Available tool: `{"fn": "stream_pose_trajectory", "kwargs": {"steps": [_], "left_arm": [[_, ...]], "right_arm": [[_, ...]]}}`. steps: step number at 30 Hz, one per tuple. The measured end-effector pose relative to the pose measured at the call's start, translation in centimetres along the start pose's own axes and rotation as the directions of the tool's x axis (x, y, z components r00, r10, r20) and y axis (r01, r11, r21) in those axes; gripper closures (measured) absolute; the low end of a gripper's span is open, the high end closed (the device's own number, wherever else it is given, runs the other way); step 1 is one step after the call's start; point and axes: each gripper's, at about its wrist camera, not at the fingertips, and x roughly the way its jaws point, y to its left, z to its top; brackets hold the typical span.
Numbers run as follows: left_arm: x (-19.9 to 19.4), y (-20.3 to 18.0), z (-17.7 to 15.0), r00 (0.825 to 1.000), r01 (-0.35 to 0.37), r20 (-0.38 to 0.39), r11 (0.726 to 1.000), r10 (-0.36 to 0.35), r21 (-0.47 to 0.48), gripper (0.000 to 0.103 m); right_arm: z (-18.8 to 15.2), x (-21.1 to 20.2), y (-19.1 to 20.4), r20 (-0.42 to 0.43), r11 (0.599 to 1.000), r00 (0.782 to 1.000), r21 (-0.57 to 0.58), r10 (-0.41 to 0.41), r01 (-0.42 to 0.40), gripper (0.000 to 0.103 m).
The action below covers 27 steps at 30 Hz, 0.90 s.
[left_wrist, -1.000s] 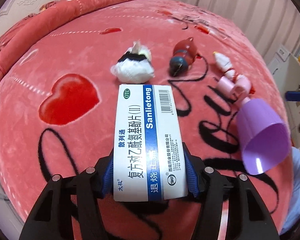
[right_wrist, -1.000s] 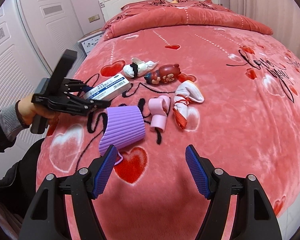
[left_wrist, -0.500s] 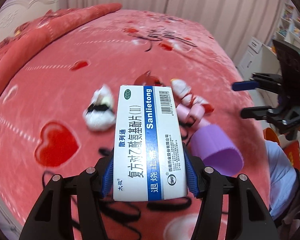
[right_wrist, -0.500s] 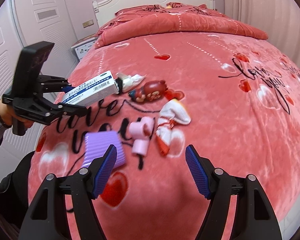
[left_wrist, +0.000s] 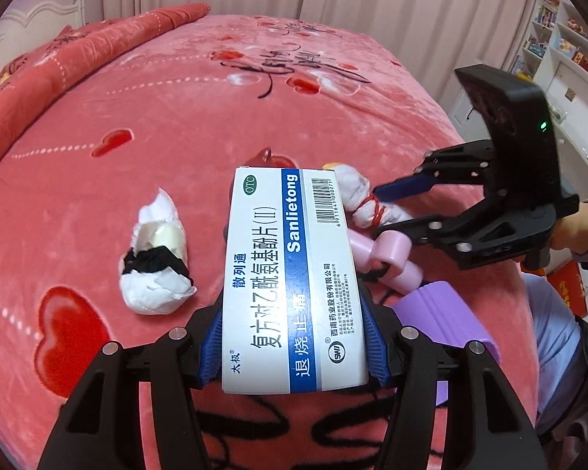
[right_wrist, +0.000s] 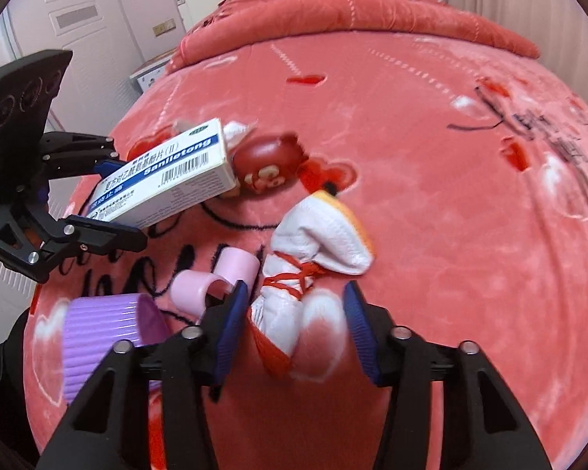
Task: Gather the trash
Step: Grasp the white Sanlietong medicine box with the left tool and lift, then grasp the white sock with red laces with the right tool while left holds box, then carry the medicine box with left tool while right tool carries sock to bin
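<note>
Red plush blanket (right_wrist: 431, 164) covers the bed I work over. A purple cup (right_wrist: 106, 337) lies on its side, inside hidden. My left gripper (left_wrist: 294, 348) is clenched on a white-and-blue box (left_wrist: 290, 274), lifted above the blanket. My right gripper (right_wrist: 294, 333) is closing; a white wad (right_wrist: 313, 258) tied with red string lies between its jaws, pads not yet pressing.
</note>
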Motion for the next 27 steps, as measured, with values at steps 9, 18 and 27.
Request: {"fn": "stream_pose_trajectory", "kwargs": {"steps": [9,18,27], "left_arm": [[-0.4,-0.6,0.1,1.000,-0.007,0.005,1.000,0.007,0.004,0.043],[-6.2,-4.3,0.1,0.997,-0.039,0.062,0.998,0.037,0.039,0.044],[-11.4,-11.0,-3.1,0.996,-0.032,0.080,0.996,0.025,0.081,0.044]], "right_arm": [[-0.4,-2.7,-1.1,0.079,0.999,0.997,0.044,-0.004,0.001,0.082],[-2.8,-11.4,1.8,0.133,1.000,0.991,0.021,0.005,-0.008,0.082],[-8.7,-18.1,6.9,0.152,0.999,0.988,0.030,0.039,-0.044,0.082]]}}
